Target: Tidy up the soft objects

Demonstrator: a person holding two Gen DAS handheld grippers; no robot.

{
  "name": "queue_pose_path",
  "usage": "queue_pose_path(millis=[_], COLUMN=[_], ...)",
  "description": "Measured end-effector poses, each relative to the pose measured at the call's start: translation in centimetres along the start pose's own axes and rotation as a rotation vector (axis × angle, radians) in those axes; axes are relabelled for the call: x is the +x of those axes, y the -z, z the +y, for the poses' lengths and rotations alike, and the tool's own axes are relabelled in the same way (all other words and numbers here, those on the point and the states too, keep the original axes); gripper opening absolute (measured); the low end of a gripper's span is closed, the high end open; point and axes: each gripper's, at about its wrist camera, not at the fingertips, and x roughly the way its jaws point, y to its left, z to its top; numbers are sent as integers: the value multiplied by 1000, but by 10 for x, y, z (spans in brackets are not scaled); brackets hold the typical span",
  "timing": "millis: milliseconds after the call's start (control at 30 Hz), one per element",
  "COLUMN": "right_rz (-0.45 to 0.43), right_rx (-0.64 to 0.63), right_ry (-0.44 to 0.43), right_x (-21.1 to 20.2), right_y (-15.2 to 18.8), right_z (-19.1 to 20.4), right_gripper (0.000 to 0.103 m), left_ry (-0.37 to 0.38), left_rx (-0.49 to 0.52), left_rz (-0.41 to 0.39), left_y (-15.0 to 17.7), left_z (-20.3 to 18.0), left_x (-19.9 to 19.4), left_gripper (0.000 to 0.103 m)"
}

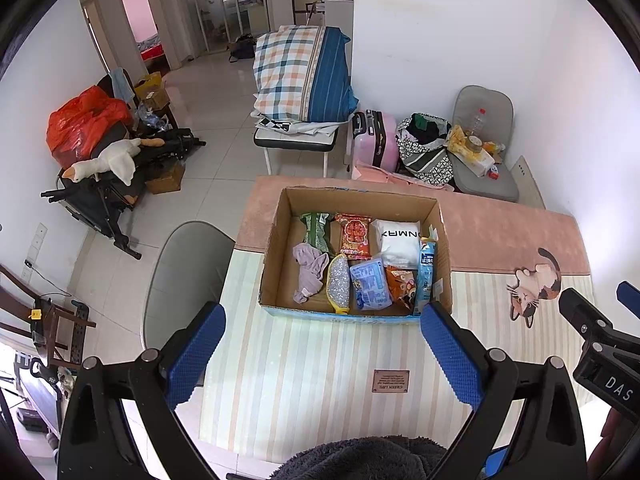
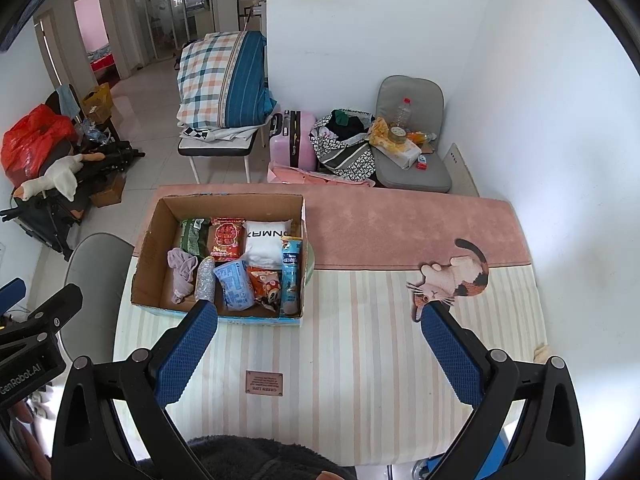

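Hovering — both grippers (image 1: pixel 322 318) (image 2: pixel 320 318) wide-jawed.

- The table (image 1: pixel 500 236) is covered by a mat, pink plush at the far end and pale striped at the near end.
- An open cardboard box (image 1: pixel 280 248) of packets and cloths sits on it, over the seam.
- A calico cat figure (image 2: pixel 456 280) and a small brown label (image 2: pixel 264 383) are part of the mat.
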Motion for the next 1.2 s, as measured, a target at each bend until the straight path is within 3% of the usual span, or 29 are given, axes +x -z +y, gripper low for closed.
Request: queue_pose_path(millis=[1200], right_rz=[-3], right_rx=[-8], right_ry=[0], right_x=[-9], right_y=[-2], right_z=[2], right_gripper=[103], left_ry=[11], left_rx=[-14], left_rz=[4], left_y=[8], left_z=[5], left_x=[1], left_gripper=[100])
